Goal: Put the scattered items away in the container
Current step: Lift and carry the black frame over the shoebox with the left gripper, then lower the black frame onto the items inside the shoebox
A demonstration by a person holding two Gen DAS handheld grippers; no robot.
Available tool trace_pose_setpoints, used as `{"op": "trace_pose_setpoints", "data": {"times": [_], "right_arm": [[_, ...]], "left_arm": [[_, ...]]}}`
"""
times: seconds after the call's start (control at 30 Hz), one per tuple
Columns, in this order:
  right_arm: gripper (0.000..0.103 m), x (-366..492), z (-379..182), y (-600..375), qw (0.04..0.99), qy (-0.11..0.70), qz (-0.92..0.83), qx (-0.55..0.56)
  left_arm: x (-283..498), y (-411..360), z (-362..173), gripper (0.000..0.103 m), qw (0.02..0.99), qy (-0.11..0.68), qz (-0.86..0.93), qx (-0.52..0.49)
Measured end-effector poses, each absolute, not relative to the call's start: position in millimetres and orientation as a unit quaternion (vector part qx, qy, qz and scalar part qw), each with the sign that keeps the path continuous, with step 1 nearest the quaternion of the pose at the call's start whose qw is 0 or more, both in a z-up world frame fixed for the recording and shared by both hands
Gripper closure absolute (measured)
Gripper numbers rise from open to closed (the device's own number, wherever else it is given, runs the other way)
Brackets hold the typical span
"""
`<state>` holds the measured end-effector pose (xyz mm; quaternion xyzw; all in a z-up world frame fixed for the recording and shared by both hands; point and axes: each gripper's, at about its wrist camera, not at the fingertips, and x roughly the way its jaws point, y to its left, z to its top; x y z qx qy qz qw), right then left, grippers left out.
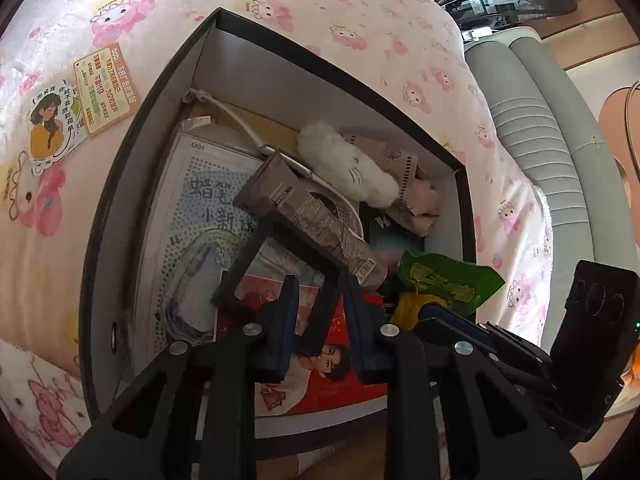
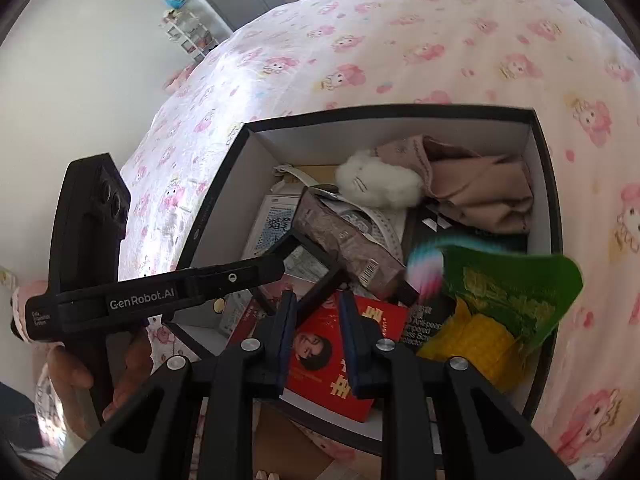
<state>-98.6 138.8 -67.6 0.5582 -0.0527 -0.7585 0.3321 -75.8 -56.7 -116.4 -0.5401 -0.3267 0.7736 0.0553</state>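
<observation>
The left gripper (image 1: 320,320) was held over the box (image 2: 400,114), its fingers spread part way, with one bar of a black frame (image 1: 280,240) passing between them; whether the bar was pinched could not be told. The right gripper (image 2: 318,320) was held narrowly apart and empty above a red book (image 2: 316,364), beside a green packet (image 2: 512,292) in the box. The frame appeared about to be put in. Two cards (image 1: 106,88) were left on the bedspread (image 1: 360,8) beside the box, so a reach there would likely be called for next.
</observation>
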Motion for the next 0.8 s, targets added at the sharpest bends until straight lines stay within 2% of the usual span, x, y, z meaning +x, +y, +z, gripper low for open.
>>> {"op": "trace_pose_setpoints", "data": {"times": [0.13,0.27,0.57,0.8], "right_arm": [[0.084,-98,-77,140,0.342,-0.067,-0.741,0.574],[0.084,-97,-88,130,0.329,-0.061,-0.733,0.592],[0.084,-96,-83,134,0.258,-0.002,-0.785,0.563],[0.084,-95,-89,132,0.272,-0.016,-0.77,0.577]], "left_arm": [[-73,-56,-104,0.081,0.034,-0.291,0.79,-0.539],[-69,-58,-113,0.081,0.038,-0.29,0.779,-0.555],[-52,-46,-116,0.08,0.114,-0.292,0.776,-0.547],[-56,-24,-116,0.08,0.133,-0.274,0.778,-0.549]]}}
